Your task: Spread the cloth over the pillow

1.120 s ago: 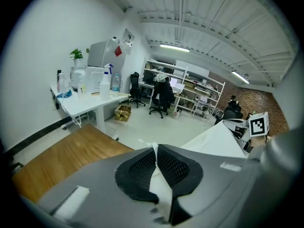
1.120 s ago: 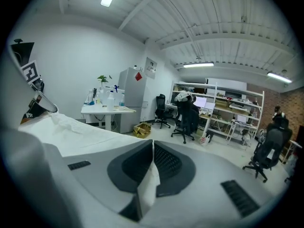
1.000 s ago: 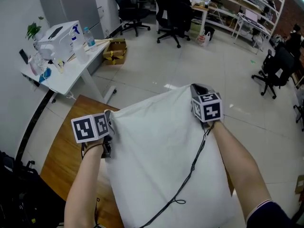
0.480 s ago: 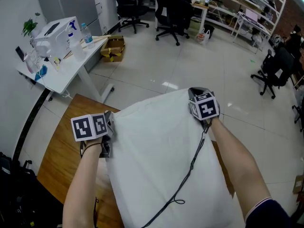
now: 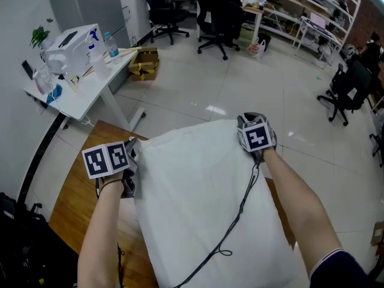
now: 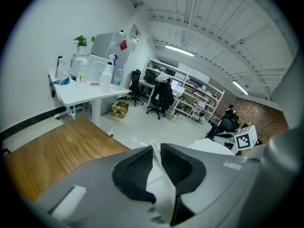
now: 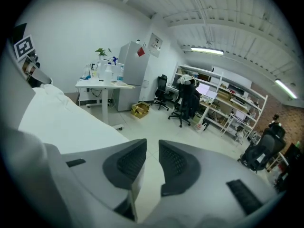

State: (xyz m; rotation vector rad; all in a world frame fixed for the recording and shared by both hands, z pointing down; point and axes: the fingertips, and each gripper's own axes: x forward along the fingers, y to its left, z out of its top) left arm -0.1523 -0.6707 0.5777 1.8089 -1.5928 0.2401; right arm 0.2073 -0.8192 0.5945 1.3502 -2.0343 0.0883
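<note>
A white cloth lies spread over a bulky shape on the wooden table; the pillow itself is hidden under it. My left gripper is at the cloth's far left corner. Its jaws are opening, and a fold of cloth still sits loosely between the pads of the left gripper. My right gripper is at the far right corner. The right gripper is also opening, with a gap between the pads and a cloth edge hanging against the left pad.
A black cable trails across the cloth from the right gripper. A white desk with bottles and a machine stands at the far left, with a cardboard box beside it. Office chairs stand beyond on the tiled floor.
The cloth's far edge has sunk lower and flatter. The left gripper has shifted a little to the left, and the right gripper has come slightly down and nearer.
</note>
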